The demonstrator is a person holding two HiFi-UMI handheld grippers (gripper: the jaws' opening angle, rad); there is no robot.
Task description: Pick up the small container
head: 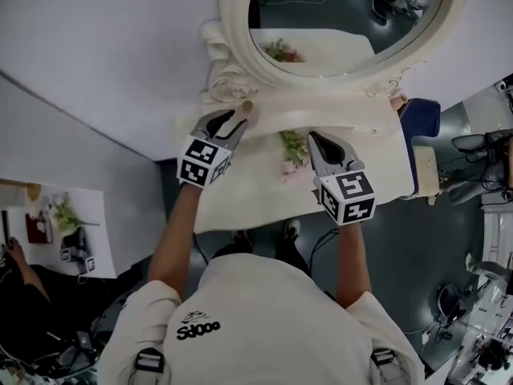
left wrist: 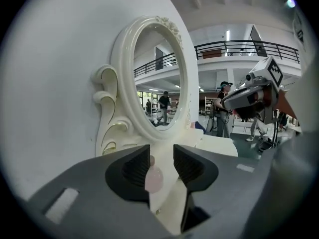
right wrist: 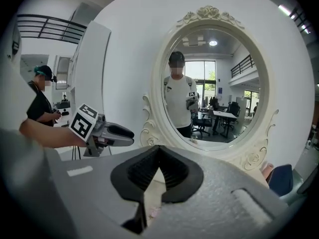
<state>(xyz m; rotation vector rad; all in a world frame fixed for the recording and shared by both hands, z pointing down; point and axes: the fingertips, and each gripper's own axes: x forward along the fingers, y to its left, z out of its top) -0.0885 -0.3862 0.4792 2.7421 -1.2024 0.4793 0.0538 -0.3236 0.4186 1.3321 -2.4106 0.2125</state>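
The small container (left wrist: 153,178) is a pale pink bottle standing on the cream dressing table (head: 240,195), close to the mirror's base. In the head view only its tan cap (head: 248,106) shows past the jaw tips. My left gripper (left wrist: 160,167) is open around the container: the bottle rests against the left pad (left wrist: 135,171), and a gap shows between it and the right pad. In the head view the left gripper (head: 239,119) sits at the table's back left. My right gripper (right wrist: 159,156) hangs over the table's right half with its jaws shut and nothing in them.
An oval mirror (head: 345,22) in an ornate cream frame stands at the back of the table against a white wall. A bunch of pink and green flowers (head: 294,152) lies between the two grippers. A blue chair (head: 421,119) is right of the table.
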